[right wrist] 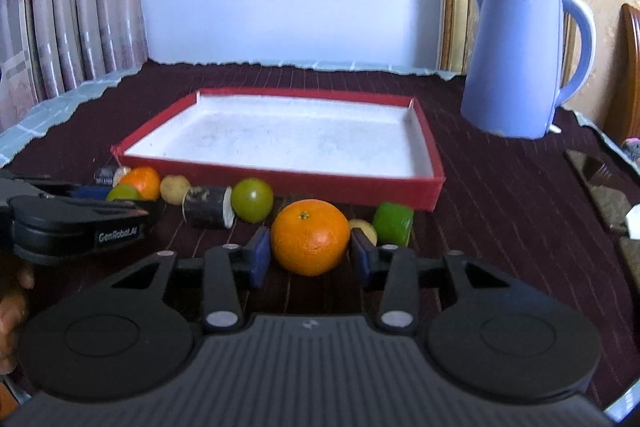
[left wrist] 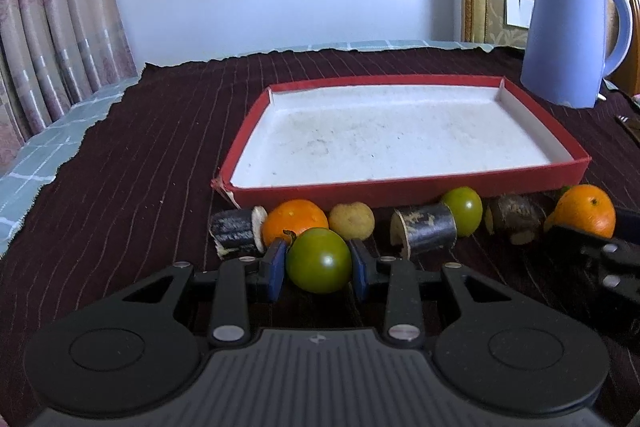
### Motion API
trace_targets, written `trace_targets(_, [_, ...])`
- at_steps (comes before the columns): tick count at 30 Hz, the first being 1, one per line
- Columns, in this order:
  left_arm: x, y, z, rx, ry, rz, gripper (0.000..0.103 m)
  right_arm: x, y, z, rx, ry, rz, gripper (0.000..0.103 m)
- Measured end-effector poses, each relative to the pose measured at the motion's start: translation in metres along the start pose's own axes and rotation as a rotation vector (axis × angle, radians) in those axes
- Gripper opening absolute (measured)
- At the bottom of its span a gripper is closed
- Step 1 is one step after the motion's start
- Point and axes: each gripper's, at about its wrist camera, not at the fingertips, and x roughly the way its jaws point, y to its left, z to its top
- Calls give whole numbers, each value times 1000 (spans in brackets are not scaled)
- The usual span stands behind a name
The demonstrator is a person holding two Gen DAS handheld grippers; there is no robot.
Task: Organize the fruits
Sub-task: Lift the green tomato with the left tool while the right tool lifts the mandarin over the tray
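Note:
A red tray with a white floor (left wrist: 400, 183) (right wrist: 280, 183) lies on the dark cloth. Fruits line its near side. In the left wrist view my left gripper (left wrist: 319, 263) has its blue pads tight against a green round fruit (left wrist: 319, 259). Behind it are an orange (left wrist: 292, 219), a small yellow fruit (left wrist: 352, 221), dark cane pieces (left wrist: 426, 231) and another green fruit (left wrist: 464, 209). In the right wrist view my right gripper (right wrist: 308, 255) has its pads on both sides of an orange (right wrist: 310, 241), touching it. A green piece (right wrist: 394, 223) lies right of it.
A blue kettle (left wrist: 572, 35) (right wrist: 520, 59) stands at the back right beyond the tray. Curtains hang at the left. Dark flat objects (right wrist: 600, 187) lie at the table's right edge. The cloth's left edge shows a pale tiled surface (left wrist: 48, 147).

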Motion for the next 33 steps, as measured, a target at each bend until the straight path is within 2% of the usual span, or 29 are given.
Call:
trace_targets(19, [3, 0, 24, 29, -28, 40, 33, 5, -12, 28, 8, -51, -13, 40])
trace_targets(33, [17, -5, 45, 37, -30, 50, 33, 17, -18, 43, 4, -57, -25, 40])
